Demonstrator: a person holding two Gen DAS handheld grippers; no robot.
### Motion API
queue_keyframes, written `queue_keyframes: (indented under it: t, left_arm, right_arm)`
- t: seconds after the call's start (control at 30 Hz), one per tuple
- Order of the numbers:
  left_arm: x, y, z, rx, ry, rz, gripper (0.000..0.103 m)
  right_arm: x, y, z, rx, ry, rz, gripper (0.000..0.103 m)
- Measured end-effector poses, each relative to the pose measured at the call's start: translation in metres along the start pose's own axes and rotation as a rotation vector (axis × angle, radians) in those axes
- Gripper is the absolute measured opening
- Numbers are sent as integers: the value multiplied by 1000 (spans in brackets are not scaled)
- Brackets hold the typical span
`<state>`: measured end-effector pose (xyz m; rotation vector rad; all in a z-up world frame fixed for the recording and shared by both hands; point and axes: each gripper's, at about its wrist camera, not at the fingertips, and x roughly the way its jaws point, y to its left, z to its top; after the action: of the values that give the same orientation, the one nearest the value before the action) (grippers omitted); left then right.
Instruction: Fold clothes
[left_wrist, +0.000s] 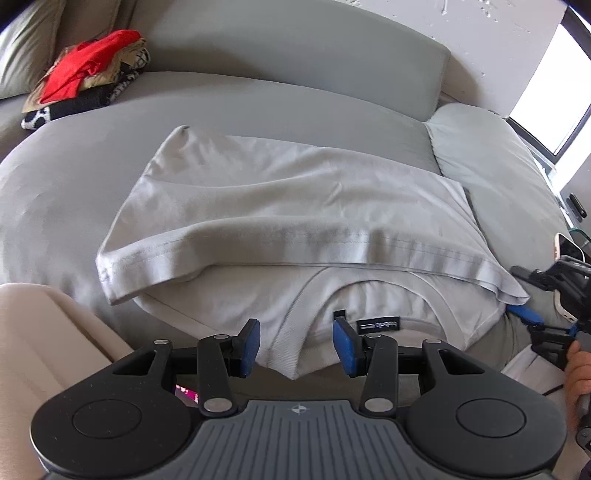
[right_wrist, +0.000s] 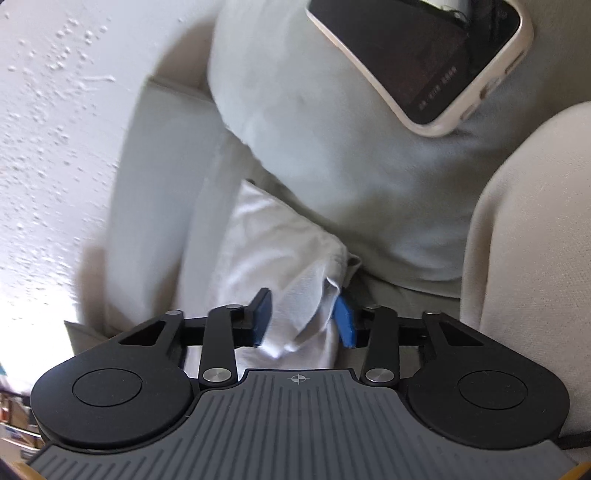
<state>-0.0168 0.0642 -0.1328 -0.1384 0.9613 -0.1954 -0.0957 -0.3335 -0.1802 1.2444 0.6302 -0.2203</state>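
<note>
Shirt (left_wrist: 280, 206), pale grey, lies folded over on the grey sofa seat (left_wrist: 55, 184), its hemmed edge doubled back toward me and its collar (left_wrist: 295, 325) with a small black label (left_wrist: 378, 325) exposed beneath. My left gripper (left_wrist: 296, 341) hovers at the collar with its blue pads (left_wrist: 345, 341) spread apart on either side of the ribbed neckline; nothing is clamped between them. Only the left wrist view shows the whole garment, together with a heap of other clothes (left_wrist: 85, 77), red on top, at the far left of the sofa against a cushion, and a window (left_wrist: 554, 85) at the right. That view also catches my right gripper (left_wrist: 526, 314) at the shirt's right corner, and part of my hand (left_wrist: 578, 373) behind it. The right wrist view shows what the left cannot: my right gripper (right_wrist: 304, 319) stands with its jaws apart, white shirt (right_wrist: 273, 258) fabric bunched between the pads (right_wrist: 344, 321) and draped over the right one, though not pinched. It alone shows a phone (right_wrist: 428, 51) in a pale case mounted above, a light cushion (right_wrist: 332, 155) beyond the cloth, and a textured white wall (right_wrist: 55, 110) at left.
</note>
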Motion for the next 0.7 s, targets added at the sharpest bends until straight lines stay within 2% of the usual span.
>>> queue_keyframes:
  t: [0.07,0.17,0.27,0.37,0.47,0.53,0.63,0.67,0.7]
  left_arm:
    - [-1,1,-1,-3,-2,2,42]
    - [-1,1,-2,-3,-1,0,42]
    - [-1,1,-3,-2,3,-5,42]
    - [-1,1,-4,-3,2,-6,42]
    - [-2,3,-5,-5,-1,-4,42]
    - [-2,4,-6,-13,1,-5,42]
    - [-1,7,-6,-25,6,-9,42]
    - [-1,7,-6,-28,6,-10,42]
    - [-1,8,-5,-31,6,-11,42]
  right_arm:
    - [-2,1,1,-12,-2,30,38]
    - [0,4,2,-21,15,66,38]
    - [12,7,1,-27,56,39,38]
    - [16,1,-2,-21,43,10,37]
    - [20,1,-5,-17,18,16,38]
    - [23,-2,-5,-10,21,52,37]
    - [25,-4,-7,10,34,113,27]
    - [25,-2,-8,1,32,109,25]
    - [24,-1,-8,-9,30,106,19]
